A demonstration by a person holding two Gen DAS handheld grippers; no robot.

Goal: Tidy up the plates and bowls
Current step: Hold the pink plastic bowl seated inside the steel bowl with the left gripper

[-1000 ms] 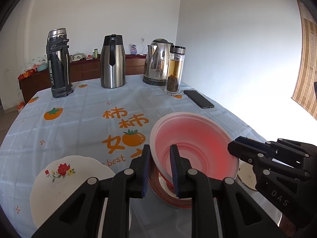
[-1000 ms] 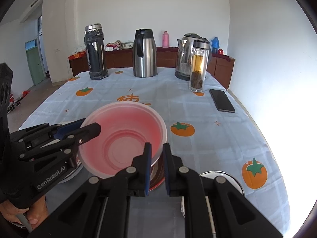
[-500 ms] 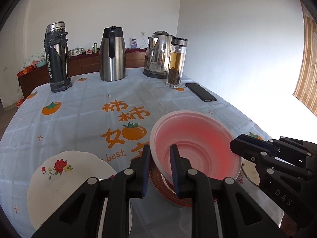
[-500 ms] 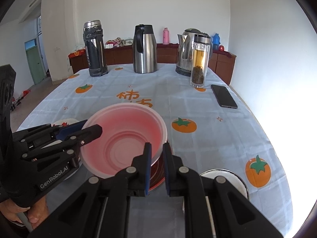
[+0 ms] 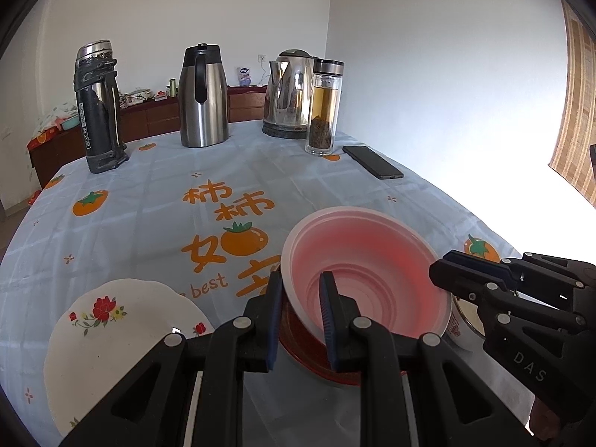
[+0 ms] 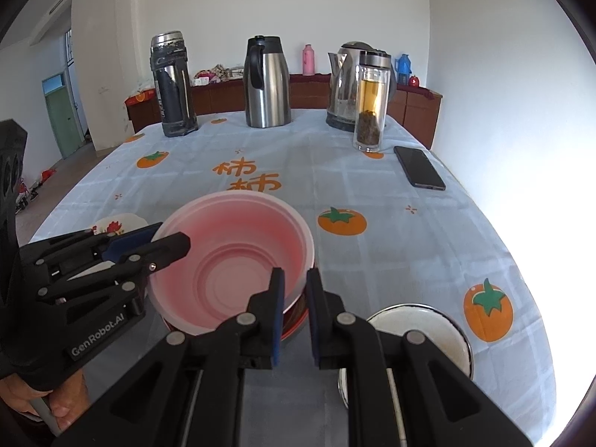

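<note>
A pink translucent bowl (image 5: 372,260) is held over a red bowl (image 5: 309,350); it also shows in the right wrist view (image 6: 231,257). My left gripper (image 5: 300,290) is shut on the pink bowl's near left rim. My right gripper (image 6: 295,287) is shut on its right rim, with the red bowl (image 6: 296,316) just below. A white flowered plate (image 5: 115,339) lies at the front left. A white enamel bowl (image 6: 421,331) with a metal rim sits to the right of the stack.
At the far end of the table stand a dark thermos (image 5: 97,108), a steel carafe (image 5: 203,97), a kettle (image 5: 288,93) and a glass tea bottle (image 5: 324,108). A black phone (image 5: 372,162) lies at the right. The tablecloth (image 5: 149,205) has orange fruit prints.
Both grippers have lifted slightly and pulled back with the pink bowl; the far objects look smaller and higher. Both grips are unchanged.
</note>
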